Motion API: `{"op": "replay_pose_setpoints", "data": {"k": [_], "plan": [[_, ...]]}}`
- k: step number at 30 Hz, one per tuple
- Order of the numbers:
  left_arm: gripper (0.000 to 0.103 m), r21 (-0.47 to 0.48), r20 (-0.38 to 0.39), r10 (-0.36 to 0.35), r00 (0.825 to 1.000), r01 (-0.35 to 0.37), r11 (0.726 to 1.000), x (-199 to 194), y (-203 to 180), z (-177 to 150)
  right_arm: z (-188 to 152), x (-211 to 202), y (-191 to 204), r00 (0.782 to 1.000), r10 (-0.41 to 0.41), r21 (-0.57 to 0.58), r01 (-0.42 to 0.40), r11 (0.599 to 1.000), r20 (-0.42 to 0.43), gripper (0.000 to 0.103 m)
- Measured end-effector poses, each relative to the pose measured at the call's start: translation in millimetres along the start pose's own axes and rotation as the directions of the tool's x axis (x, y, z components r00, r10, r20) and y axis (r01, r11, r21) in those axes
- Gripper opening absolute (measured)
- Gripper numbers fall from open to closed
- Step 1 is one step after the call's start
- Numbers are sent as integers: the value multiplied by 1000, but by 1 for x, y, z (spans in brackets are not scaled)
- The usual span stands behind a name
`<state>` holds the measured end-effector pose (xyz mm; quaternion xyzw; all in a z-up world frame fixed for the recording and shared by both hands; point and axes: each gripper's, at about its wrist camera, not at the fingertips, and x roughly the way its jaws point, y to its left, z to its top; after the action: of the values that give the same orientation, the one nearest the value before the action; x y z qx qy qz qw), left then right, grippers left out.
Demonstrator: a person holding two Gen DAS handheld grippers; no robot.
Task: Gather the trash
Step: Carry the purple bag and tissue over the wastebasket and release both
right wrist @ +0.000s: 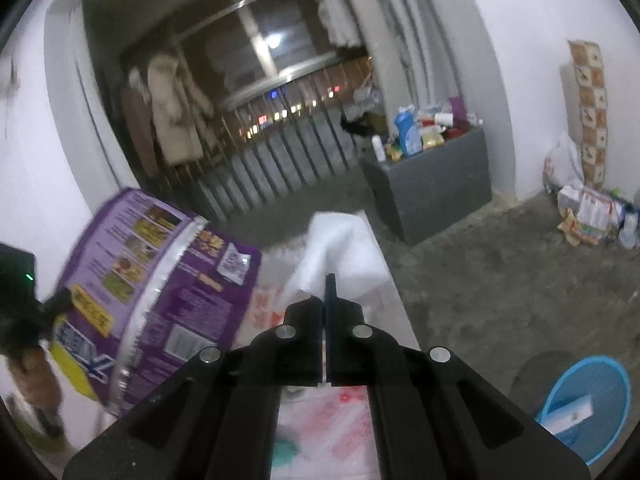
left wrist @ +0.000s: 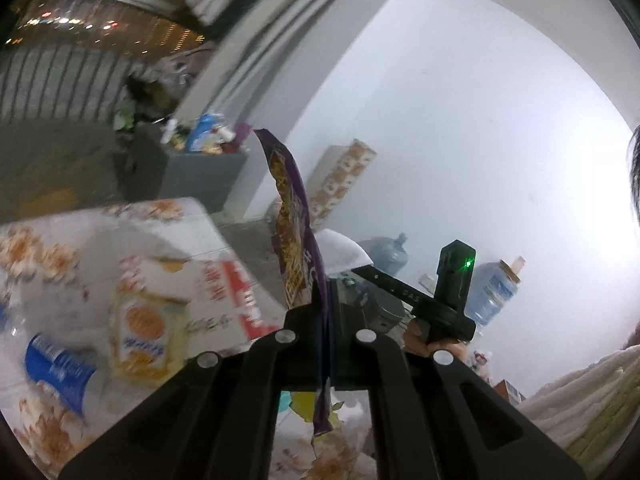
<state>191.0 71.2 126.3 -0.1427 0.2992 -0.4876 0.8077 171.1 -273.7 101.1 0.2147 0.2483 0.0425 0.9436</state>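
L gripper [left wrist: 326, 292] clamped on 1 purple snack bag [left wrist: 294, 216], bag held up above the floral table [left wrist: 48, 248]. R gripper [right wrist: 329, 292] clenched on 1 white tissue [right wrist: 340, 240], also over the table. On the table: 1 yellow packet [left wrist: 146, 332], 1 blue-label bottle [left wrist: 56, 368]. Past the table: 1 grey bin [right wrist: 436, 188], full. 1 blue basin [right wrist: 592, 404] on floor.

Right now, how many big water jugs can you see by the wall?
2. One jug stands by the white wall, just past the purple bag; the other jug is to its right, behind the right claw. More may be hidden.
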Motion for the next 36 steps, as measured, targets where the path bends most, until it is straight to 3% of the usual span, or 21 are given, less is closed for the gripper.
{"op": "replay_pose_setpoints", "data": {"k": [4,9,12,16,21,24,29,32,34,36], "plan": [[1,68,-30,-39,999,41,997,25,-29,11,-1,-34,-24,997,-31,62,26,998,68,0],[1,140,-141,-67,988,87,986,88,-67,14,-19,-78,-69,979,-164,151,145,978,120,0],[1,191,-236,-46,971,93,977,143,-91,7,-39,-100,-103,959,-258,231,227,946,116,0],[2,234,-398,-38,916,142,962,234,-123,-15,-71,-124,-150,934,-350,367,301,880,75,0],[2,233,-575,-34,817,204,951,349,-155,-62,-106,-131,-211,908,-418,540,359,761,-15,0],[2,221,-640,-43,768,238,946,405,-172,-87,-121,-128,-244,892,-445,597,402,694,-83,0],[2,251,-710,-22,704,282,926,477,-201,-119,-151,-127,-286,869,-460,670,453,588,-184,0],[2,278,-733,9,680,287,917,515,-214,-141,-170,-121,-309,857,-456,691,480,540,-240,0],[2,318,-732,55,679,268,910,536,-212,-157,-180,-114,-322,849,-453,698,499,514,-273,0],[11,355,-729,117,674,227,907,561,-206,-174,-189,-108,-337,841,-456,703,512,494,-292,1]]}}
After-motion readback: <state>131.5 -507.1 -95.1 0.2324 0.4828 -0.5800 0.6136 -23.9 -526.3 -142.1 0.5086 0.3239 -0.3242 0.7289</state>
